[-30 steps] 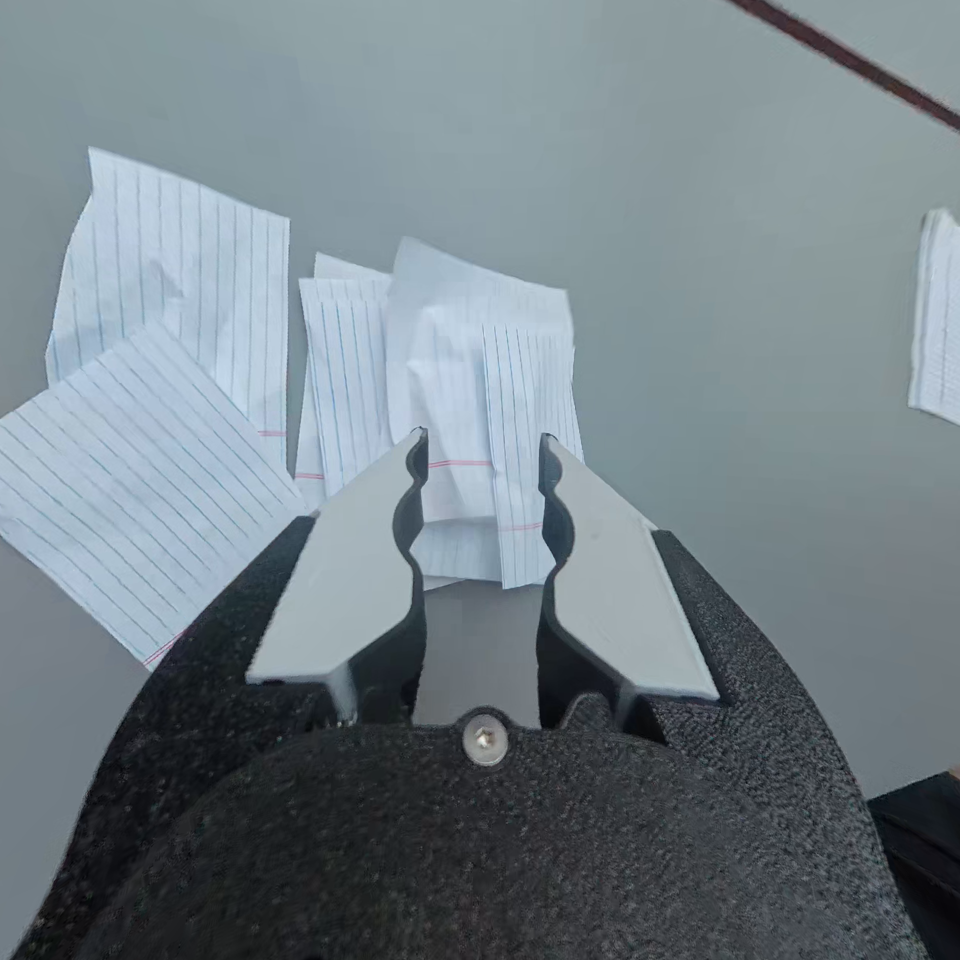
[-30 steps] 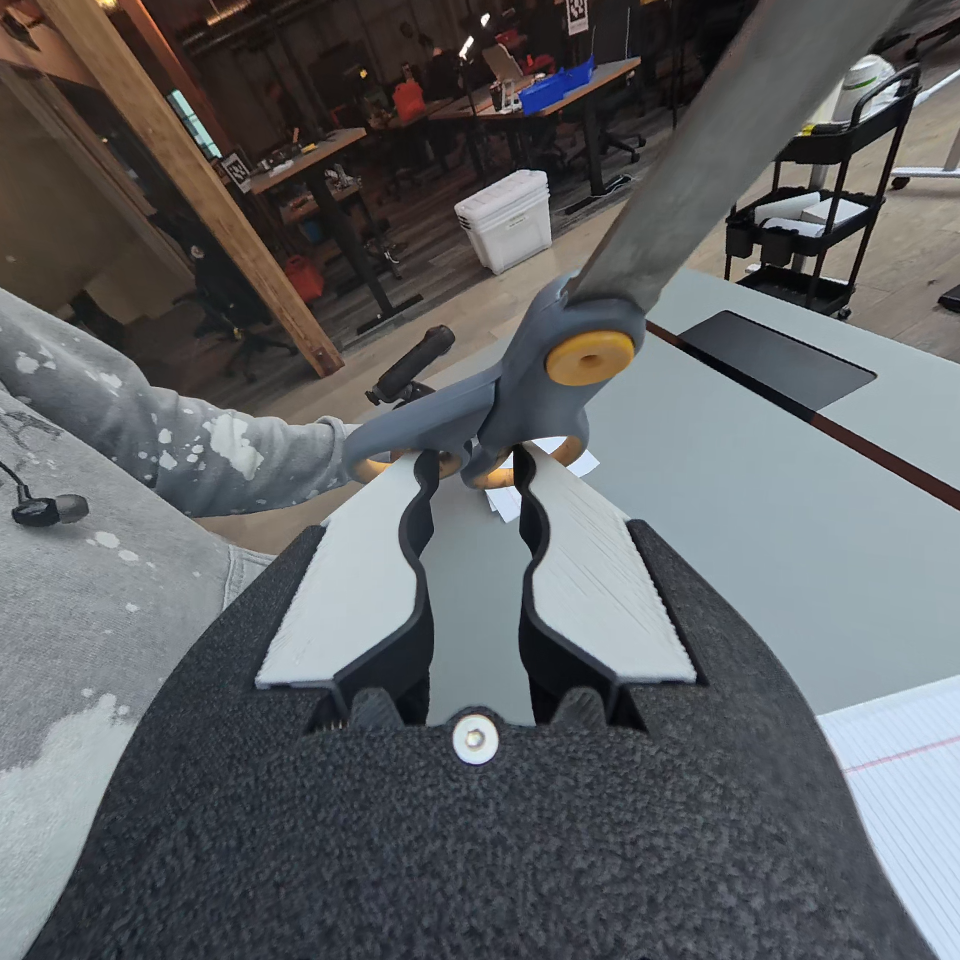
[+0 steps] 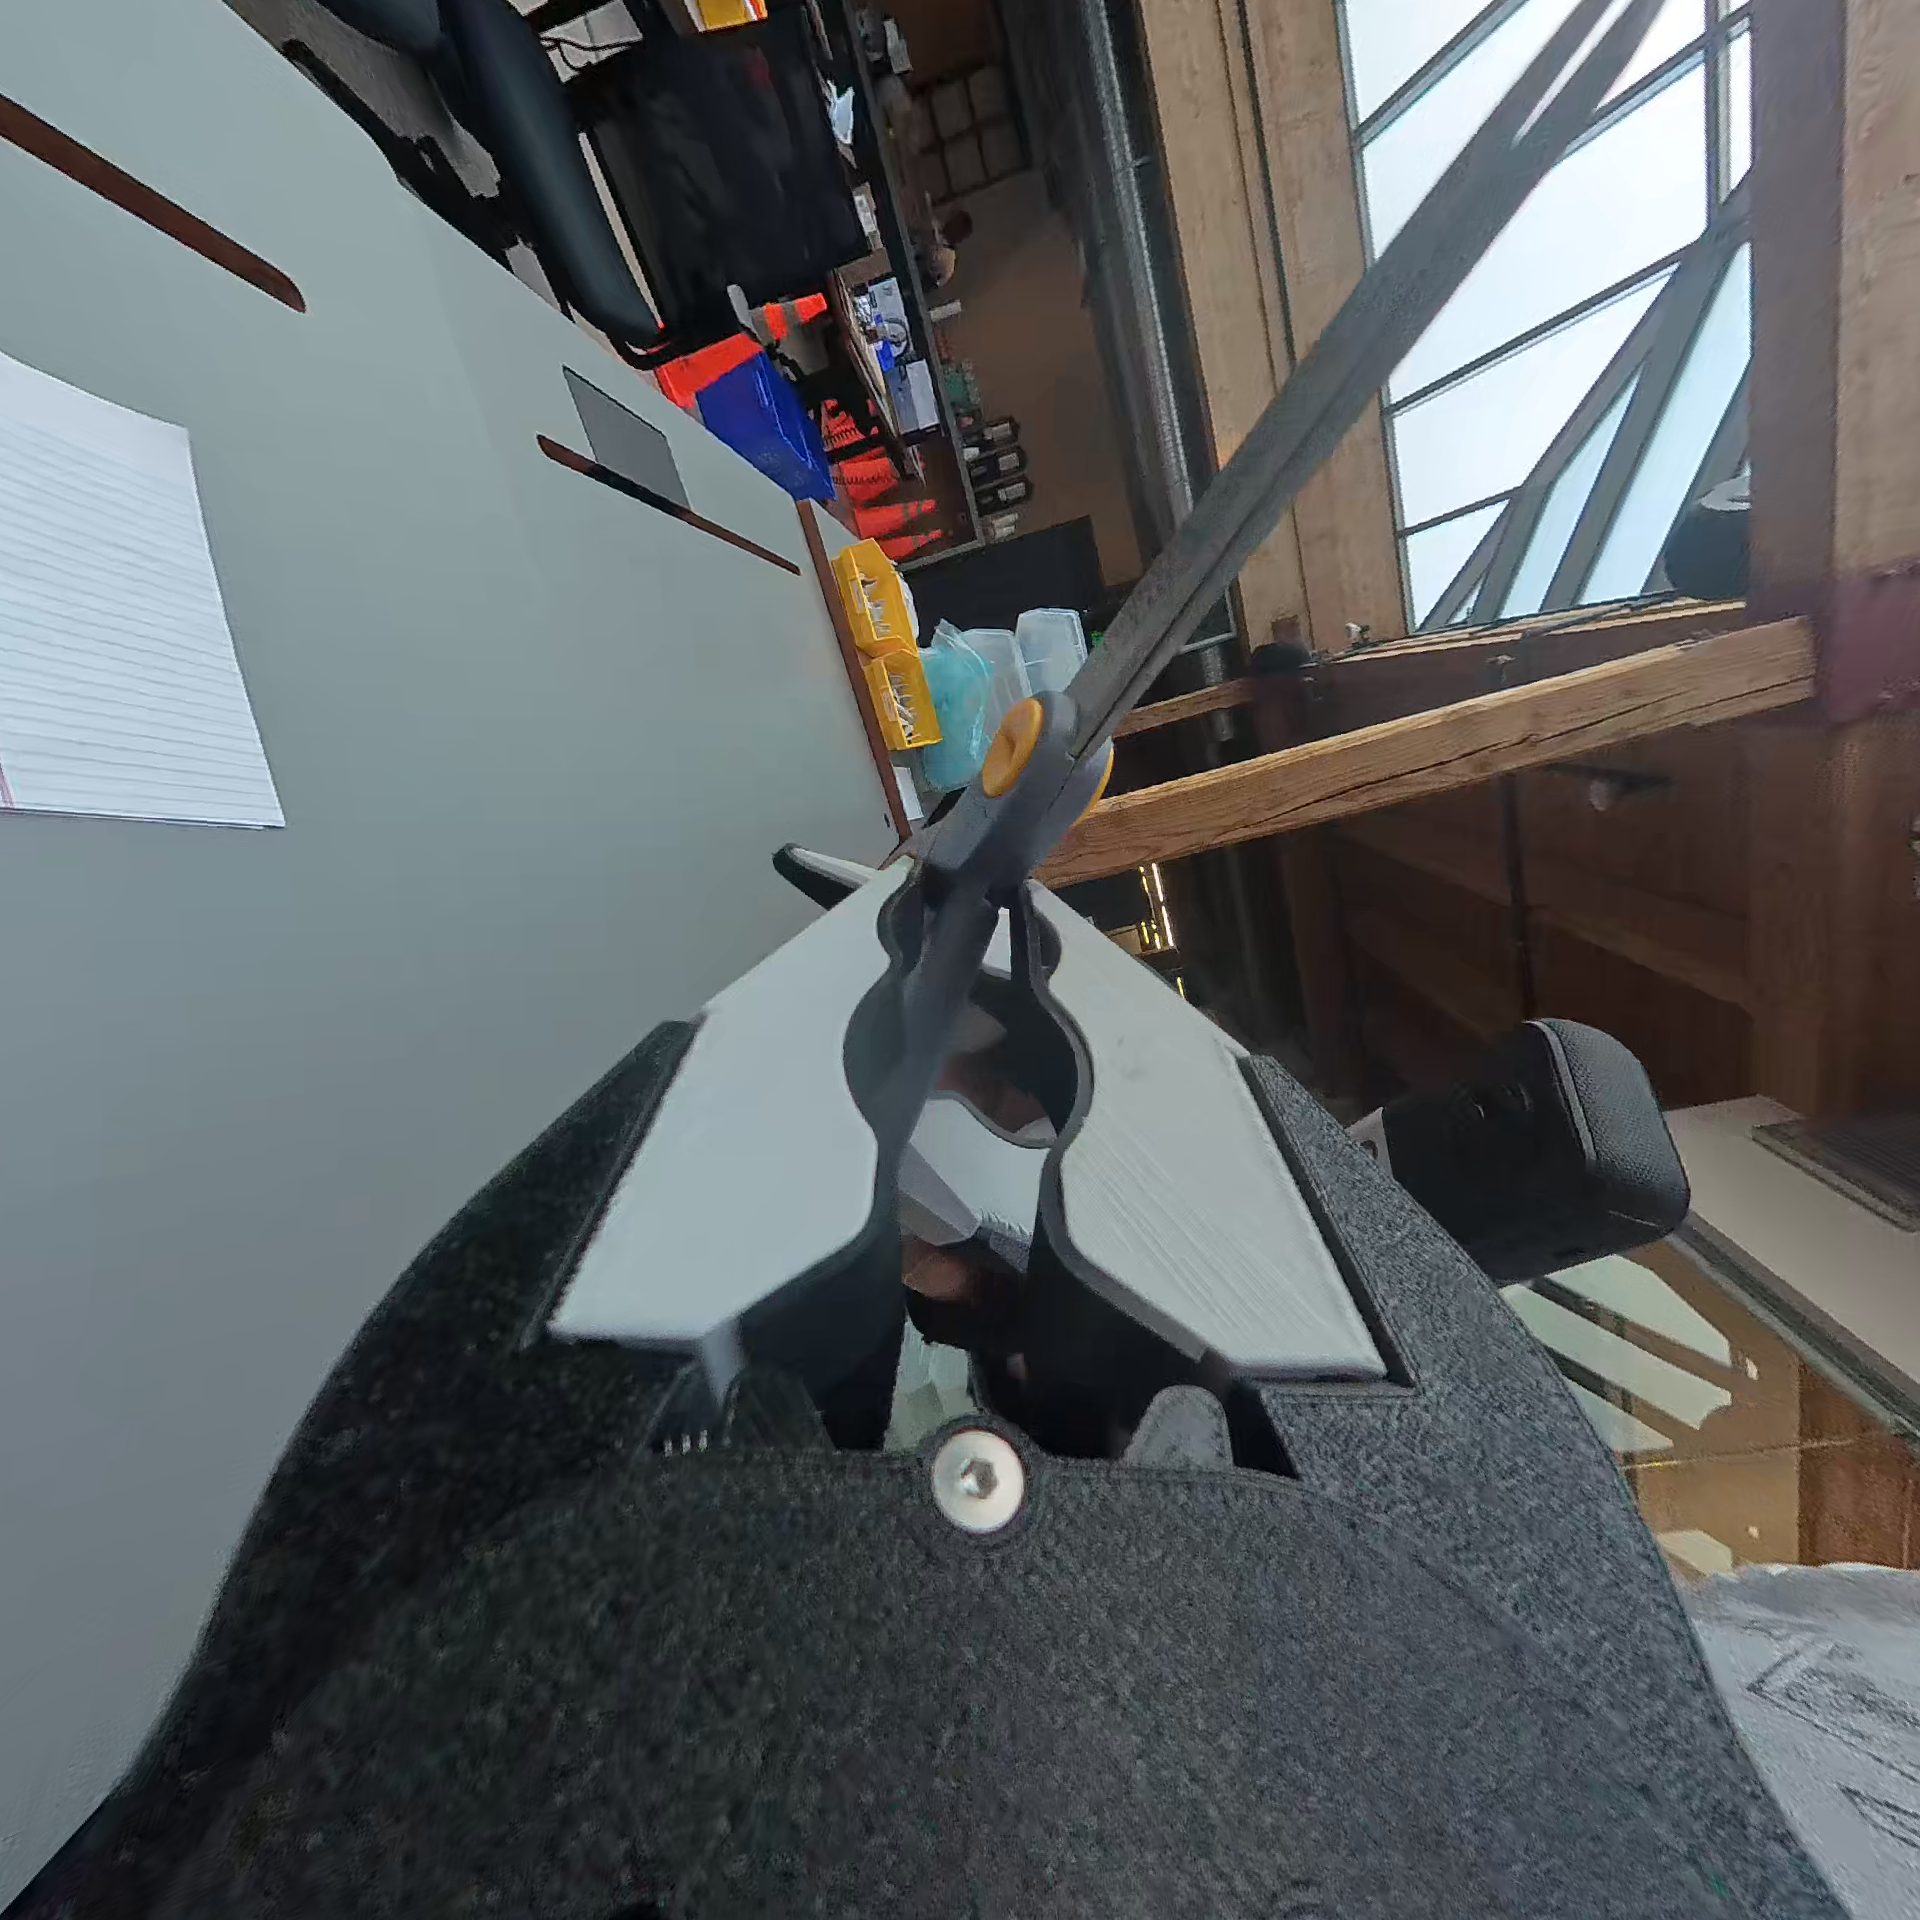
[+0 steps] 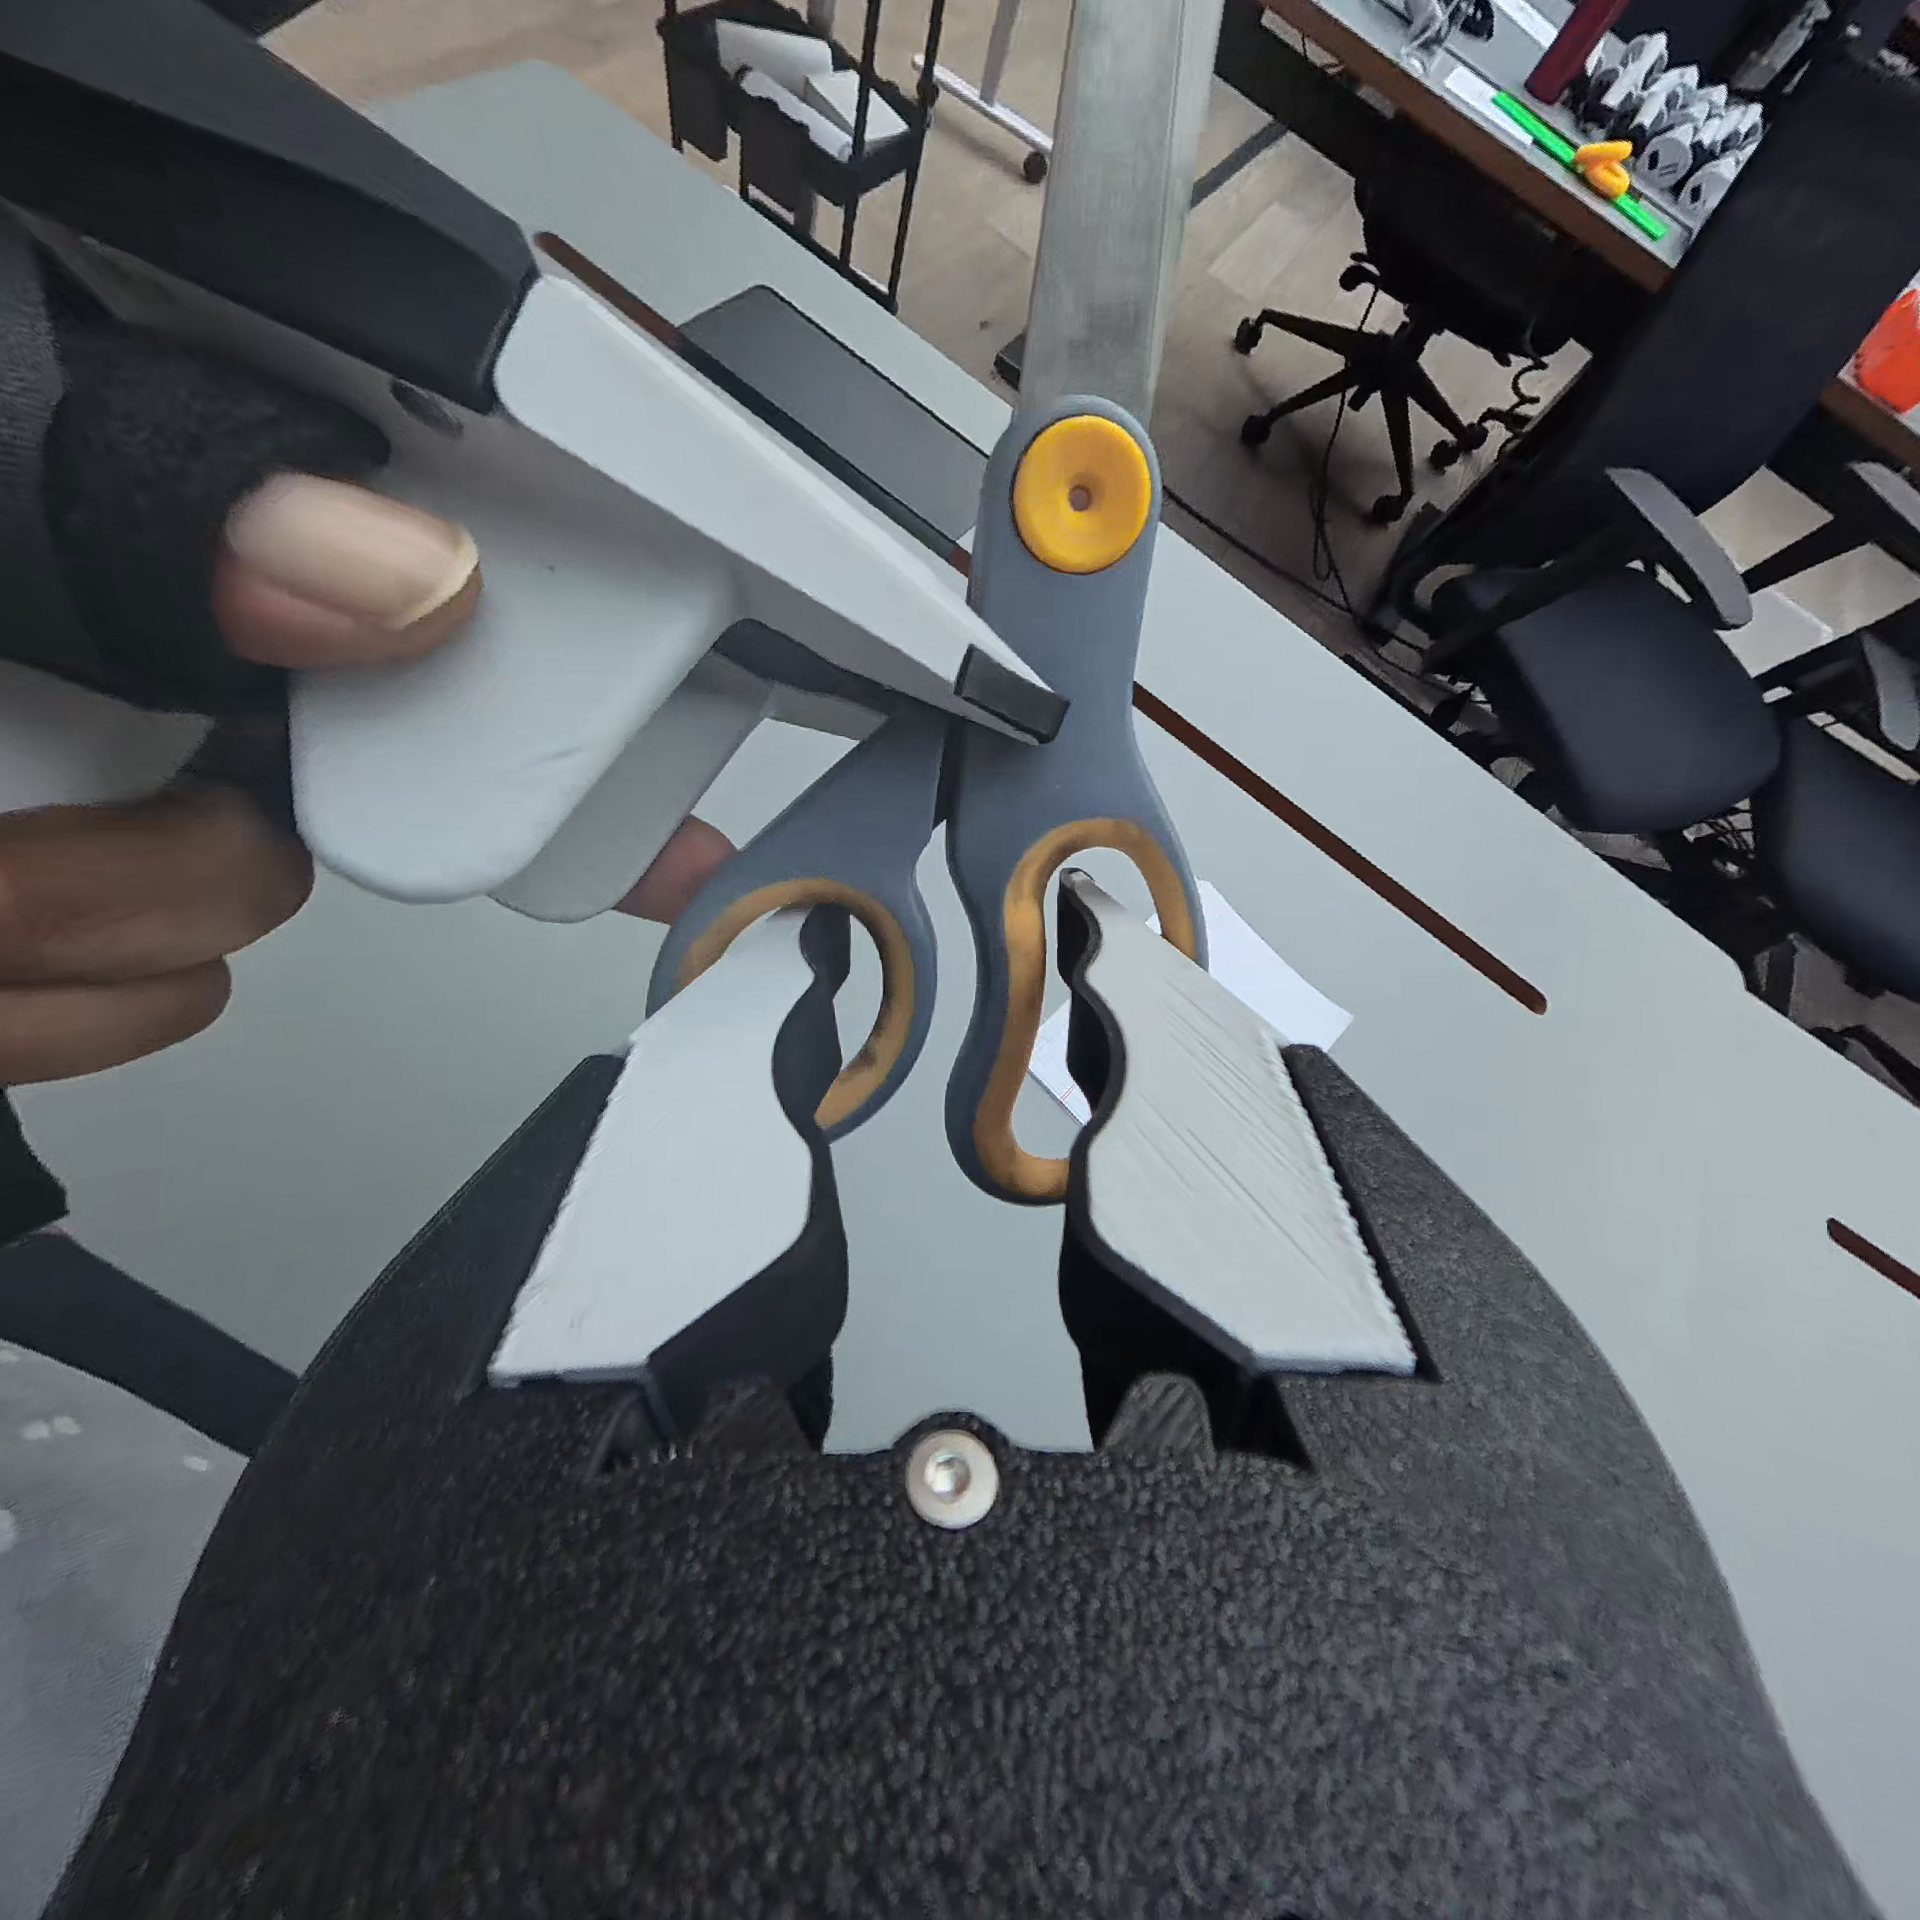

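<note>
Grey scissors (image 4: 1070, 644) with an orange pivot and orange-lined loops stand blades up over the grey table (image 4: 1455, 1039). My right gripper (image 4: 948, 904) is open, with one finger in each handle loop. My left gripper (image 4: 1013, 712) comes in from the left and is shut on the scissors' neck just below the pivot. A person's hand (image 4: 343, 571) holds it. In the left wrist view the left gripper (image 3: 971, 894) clamps the scissors (image 3: 1049, 769), and the blades run up to the right.
A lined paper sheet (image 3: 104, 623) lies on the table (image 3: 416, 727). A small paper piece (image 4: 1247, 977) lies behind my right finger. Office chairs (image 4: 1610, 707) and a black cart (image 4: 810, 104) stand beyond the table edge. Yellow bins (image 3: 883, 623) sit at the far end.
My left gripper left the paper pieces on the table, rose to the scissors and shut on their neck. My right gripper turned the blades upright, and its fingers are wider apart.
</note>
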`<state>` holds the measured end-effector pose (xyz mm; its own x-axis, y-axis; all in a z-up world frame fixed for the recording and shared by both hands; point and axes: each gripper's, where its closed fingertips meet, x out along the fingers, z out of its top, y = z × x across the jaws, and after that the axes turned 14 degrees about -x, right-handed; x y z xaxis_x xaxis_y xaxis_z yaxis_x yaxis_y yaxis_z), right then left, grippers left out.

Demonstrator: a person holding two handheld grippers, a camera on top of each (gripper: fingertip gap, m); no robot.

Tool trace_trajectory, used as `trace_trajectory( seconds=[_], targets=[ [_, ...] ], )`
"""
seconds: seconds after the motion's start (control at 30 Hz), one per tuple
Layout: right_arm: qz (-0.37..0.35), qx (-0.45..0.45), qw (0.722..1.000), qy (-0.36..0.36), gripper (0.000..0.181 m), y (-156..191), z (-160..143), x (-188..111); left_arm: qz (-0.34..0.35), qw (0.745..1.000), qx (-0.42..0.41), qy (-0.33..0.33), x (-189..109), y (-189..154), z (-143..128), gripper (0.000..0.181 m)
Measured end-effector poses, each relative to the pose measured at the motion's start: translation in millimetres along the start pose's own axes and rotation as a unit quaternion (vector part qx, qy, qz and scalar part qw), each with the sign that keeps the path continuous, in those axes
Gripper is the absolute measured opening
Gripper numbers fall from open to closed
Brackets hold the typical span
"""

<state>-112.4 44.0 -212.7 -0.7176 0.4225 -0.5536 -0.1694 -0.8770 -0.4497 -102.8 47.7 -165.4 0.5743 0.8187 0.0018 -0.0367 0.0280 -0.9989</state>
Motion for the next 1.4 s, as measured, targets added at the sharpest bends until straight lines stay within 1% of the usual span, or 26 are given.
trace_trajectory(
  seconds=[0.07, 0.13, 0.17, 0.23, 0.3, 0.33, 0.37, 0.47, 0.53, 0.57, 0.6, 0.63, 0.67, 0.7, 0.77, 0.83, 0.93, 1.07, 1.13, 1.2, 1.23, 1.33, 1.4],
  targets=[
    [0.005, 0.005, 1.0, 0.001, 0.038, 2.2, -2.1, 3.9, 0.011, 1.0, 0.012, -0.007, -1.6, 1.2, -2.2, 0.014],
    [0.014, 0.0, 1.0, 0.017, 0.036, 3.3, -2.9, 7.3, 0.025, 0.999, 0.042, -0.005, -1.9, -0.8, -5.2, 0.015],
    [0.022, -0.002, 1.0, 0.013, 0.035, 3.8, 0.7, 8.1, 0.029, 0.998, 0.059, -0.002, -2.7, -3.7, -5.5, 0.015],
    [0.041, -0.014, 0.999, -0.002, 0.032, 4.8, 8.6, 10.4, 0.034, 0.995, 0.091, 0.004, -5.1, -10.2, -6.0, 0.016],
    [0.019, -0.053, 0.998, -0.042, 0.025, -3.6, 18.5, 11.7, 0.035, 0.992, 0.117, 0.006, -7.2, -18.2, -4.2, 0.017],
    [0.017, -0.056, 0.997, -0.053, 0.022, -5.3, 21.5, 12.4, 0.037, 0.99, 0.134, 0.009, -7.6, -20.5, -2.7, 0.017],
    [0.033, -0.049, 0.996, -0.06, 0.022, -3.6, 22.9, 13.3, 0.046, 0.986, 0.162, 0.012, -7.7, -20.9, -0.9, 0.017],
    [0.016, -0.059, 0.996, -0.072, 0.02, -8.5, 23.5, 9.3, 0.066, 0.97, 0.232, 0.043, -5.4, -24.7, -5.0, 0.02],
    [0.005, -0.07, 0.996, -0.062, 0.02, -12.1, 19.5, 5.8, 0.093, 0.959, 0.261, 0.058, -4.9, -19.4, -8.7, 0.03],
    [-0.001, -0.081, 0.995, -0.052, 0.02, -14.1, 16.3, 4.7, 0.11, 0.952, 0.278, 0.066, -4.6, -14.0, -11.1, 0.032],
    [-0.007, -0.091, 0.995, -0.048, 0.02, -15.6, 14.5, 3.4, 0.123, 0.945, 0.292, 0.081, -3.3, -8.3, -16.3, 0.032],
    [-0.007, -0.097, 0.994, -0.044, 0.02, -15.4, 13.0, 2.7, 0.131, 0.94, 0.3, 0.093, -1.0, -3.5, -21.1, 0.028],
    [-0.007, -0.102, 0.994, -0.042, 0.02, -14.3, 12.3, 2.4, 0.137, 0.937, 0.308, 0.091, 1.7, -1.0, -22.6, 0.015],
    [-0.023, -0.106, 0.993, -0.039, 0.021, -18.1, 10.7, 2.4, 0.14, 0.935, 0.314, 0.084, 4.6, -0.3, -21.9, 0.013],
    [-0.041, -0.093, 0.994, -0.044, 0.022, -25.9, 7.0, 2.4, 0.143, 0.938, 0.305, 0.074, 12.0, -0.4, -20.9, 0.013],
    [-0.034, -0.066, 0.996, -0.041, 0.023, -28.8, -1.0, 5.4, 0.153, 0.942, 0.292, 0.07, 20.0, 3.7, -20.3, 0.013],
    [-0.031, -0.041, 0.998, -0.033, 0.025, -33.9, -15.6, 8.5, 0.155, 0.954, 0.245, 0.077, 32.9, 12.4, -22.3, 0.013],
    [0.037, 0.013, 0.999, -0.024, 0.027, -35.9, -37.3, 6.7, 0.195, 0.937, 0.279, 0.076, 52.7, 22.7, -28.3, 0.012],
    [0.076, 0.028, 0.997, -0.015, 0.028, -41.0, -49.4, 3.2, 0.203, 0.937, 0.276, 0.07, 66.6, 24.7, -32.1, 0.012],
    [0.089, 0.011, 0.996, -0.004, 0.028, -53.0, -62.2, 0.8, 0.214, 0.936, 0.273, 0.056, 83.4, 25.8, -35.0, 0.013],
    [0.083, 0.002, 0.996, -0.015, 0.028, -61.8, -65.2, -0.5, 0.215, 0.937, 0.271, 0.048, 92.3, 24.1, -35.6, 0.013],
    [0.046, 0.0, 0.992, -0.116, 0.028, -94.2, -60.8, -10.1, 0.196, 0.946, 0.255, 0.027, 119.7, 9.3, -37.2, 0.015],
    [0.025, -0.006, 0.988, -0.153, 0.024, -112.7, -64.8, -17.1, 0.205, 0.938, 0.28, 0.02, 137.9, 2.6, -40.5, 0.016]
  ],
)
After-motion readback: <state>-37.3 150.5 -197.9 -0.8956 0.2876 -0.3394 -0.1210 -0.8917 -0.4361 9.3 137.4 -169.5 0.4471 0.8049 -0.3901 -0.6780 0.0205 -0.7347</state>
